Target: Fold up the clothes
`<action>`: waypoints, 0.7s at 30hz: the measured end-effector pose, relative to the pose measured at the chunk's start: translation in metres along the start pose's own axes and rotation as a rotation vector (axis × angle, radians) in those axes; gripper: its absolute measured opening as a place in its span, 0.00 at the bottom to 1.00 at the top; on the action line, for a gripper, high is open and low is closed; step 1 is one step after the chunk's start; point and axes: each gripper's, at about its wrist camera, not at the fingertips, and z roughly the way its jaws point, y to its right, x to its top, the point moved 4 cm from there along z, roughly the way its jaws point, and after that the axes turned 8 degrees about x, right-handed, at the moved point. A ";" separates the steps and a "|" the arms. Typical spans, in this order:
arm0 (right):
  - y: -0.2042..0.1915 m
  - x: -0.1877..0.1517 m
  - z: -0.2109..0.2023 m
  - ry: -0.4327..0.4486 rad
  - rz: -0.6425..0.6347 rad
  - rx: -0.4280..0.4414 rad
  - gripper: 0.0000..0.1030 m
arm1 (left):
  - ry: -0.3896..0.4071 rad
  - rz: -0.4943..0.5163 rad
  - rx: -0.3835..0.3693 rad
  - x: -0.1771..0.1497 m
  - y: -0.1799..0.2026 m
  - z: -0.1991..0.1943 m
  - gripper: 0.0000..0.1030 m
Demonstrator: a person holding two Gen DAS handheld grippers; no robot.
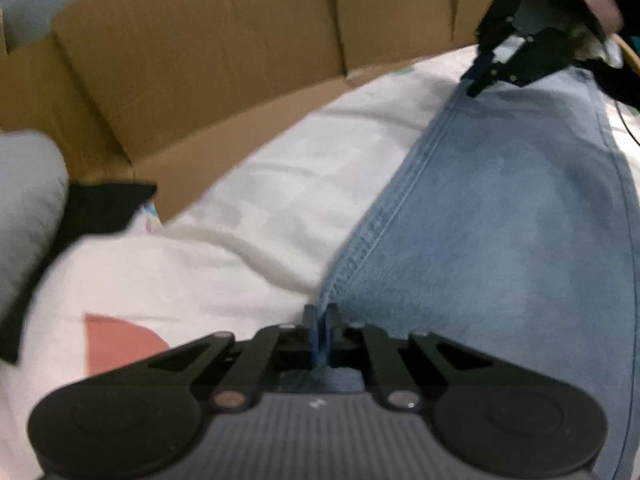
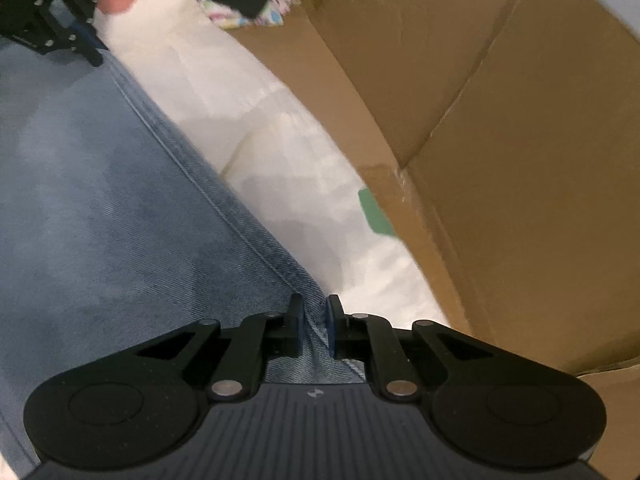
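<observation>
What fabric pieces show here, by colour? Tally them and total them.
Light blue denim garment: 1
White patterned bedsheet: 1
Black cloth: 1
Pale grey-green cloth: 1
Total: 4

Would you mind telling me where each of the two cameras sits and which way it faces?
Left wrist: on the left tool, looking down along the jeans seam toward the right tool; a hand shows.
Right wrist: on the right tool, facing the left tool; no body visible.
Shared: jeans, white bedding, cardboard box, both tools pinching the seam.
</observation>
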 end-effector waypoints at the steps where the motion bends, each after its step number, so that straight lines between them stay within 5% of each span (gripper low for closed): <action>1: 0.000 0.000 0.001 -0.005 0.007 -0.012 0.16 | -0.005 -0.012 0.004 0.001 -0.002 0.000 0.14; 3: 0.000 0.001 0.004 -0.014 0.020 -0.035 0.27 | -0.001 -0.021 0.017 0.002 -0.005 -0.005 0.21; 12: 0.015 -0.034 -0.051 0.121 0.238 -0.094 0.33 | 0.061 -0.067 0.100 -0.026 -0.025 -0.060 0.23; 21: 0.010 -0.116 -0.054 0.007 0.370 -0.162 0.33 | -0.005 -0.112 0.101 -0.065 -0.030 -0.055 0.16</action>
